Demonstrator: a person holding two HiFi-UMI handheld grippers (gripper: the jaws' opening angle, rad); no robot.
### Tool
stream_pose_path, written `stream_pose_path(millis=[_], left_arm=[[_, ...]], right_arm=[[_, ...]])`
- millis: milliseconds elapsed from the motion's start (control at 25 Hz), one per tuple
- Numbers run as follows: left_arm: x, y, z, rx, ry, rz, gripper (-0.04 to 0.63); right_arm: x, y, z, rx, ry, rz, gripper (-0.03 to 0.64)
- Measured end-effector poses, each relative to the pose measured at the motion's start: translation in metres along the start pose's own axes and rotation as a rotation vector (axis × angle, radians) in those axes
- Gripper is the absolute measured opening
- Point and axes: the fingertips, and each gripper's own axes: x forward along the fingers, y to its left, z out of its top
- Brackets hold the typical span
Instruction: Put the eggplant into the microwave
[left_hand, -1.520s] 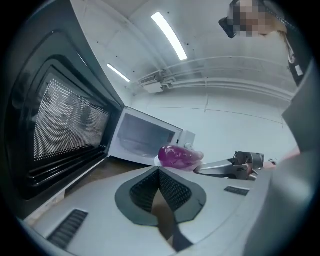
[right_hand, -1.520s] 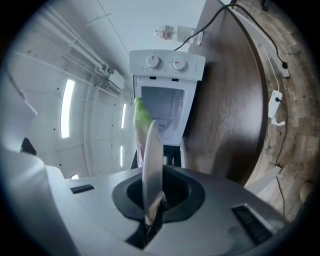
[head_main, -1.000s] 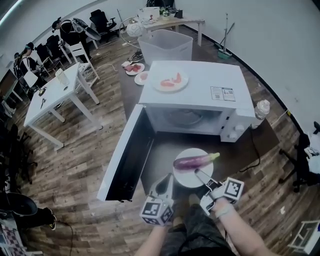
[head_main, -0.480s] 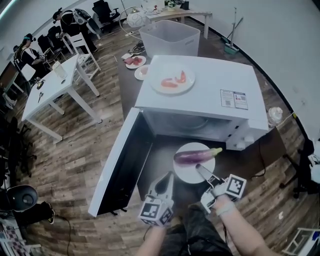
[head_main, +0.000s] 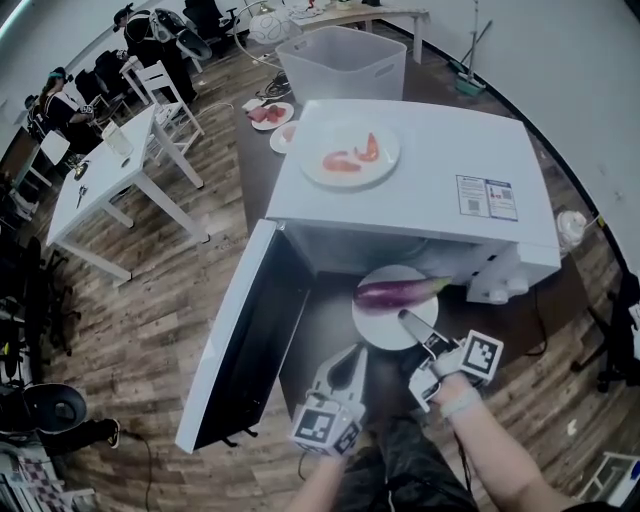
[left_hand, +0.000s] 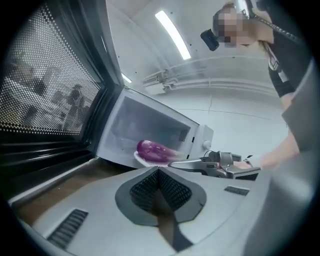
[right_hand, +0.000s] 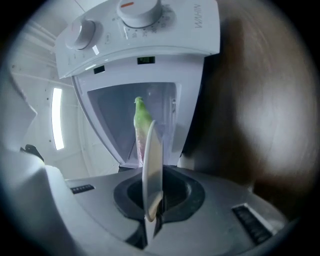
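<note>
nearest, at 6 o'clock in the head view, the left gripper (head_main: 350, 357) hangs over the dark tabletop (head_main: 325, 320), clenched on nothing, its jaws meeting along one seam. at its 3 o'clock the right gripper (head_main: 408, 321) is rolled onto its side and pinches the near rim of a round white plate (head_main: 383, 327). its own view shows the plate edge-on between the pressed jaws.

on that plate lies the glossy purple eggplant (head_main: 396, 292), lengthwise across it, its green stem toward 3 o'clock. plate and eggplant sit right at the mouth of the white box-shaped microwave (head_main: 430, 190), at 12 o'clock from the right gripper. whether the plate's far rim has crossed the threshold cannot be told.

the microwave's door (head_main: 240, 335) stands swung wide toward 9 o'clock, its dark inner side facing the opening. on the microwave's flat top rests a second white plate (head_main: 340, 180) with red food pieces (head_main: 368, 148).

beyond it, at 12 o'clock, stands a translucent plastic tub (head_main: 345, 65). at 10 o'clock is a white table (head_main: 100, 190) with a white chair (head_main: 165, 105) beside it.
</note>
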Motion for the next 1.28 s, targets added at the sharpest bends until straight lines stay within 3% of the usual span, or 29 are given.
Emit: stream_pose_path(millis=[720,1040,1280], left_arm=[[0.038,-0.016,-0.018,0.034,0.028,-0.067,0.002],[0.055,-0.014,-0.015,-0.036,0.042,-0.051,0.001],[0.064,-0.016,-0.012,-0.042,0.041,-0.053,0.002]], right_arm=[[0.029,-0.011,0.023,0.042,-0.050,-0.033,0.009],[0.037,-0.010,0.033,0.050,-0.064,-0.043,0.009],[0.040,-0.011,0.041,0.039,-0.073,-0.050,0.009]])
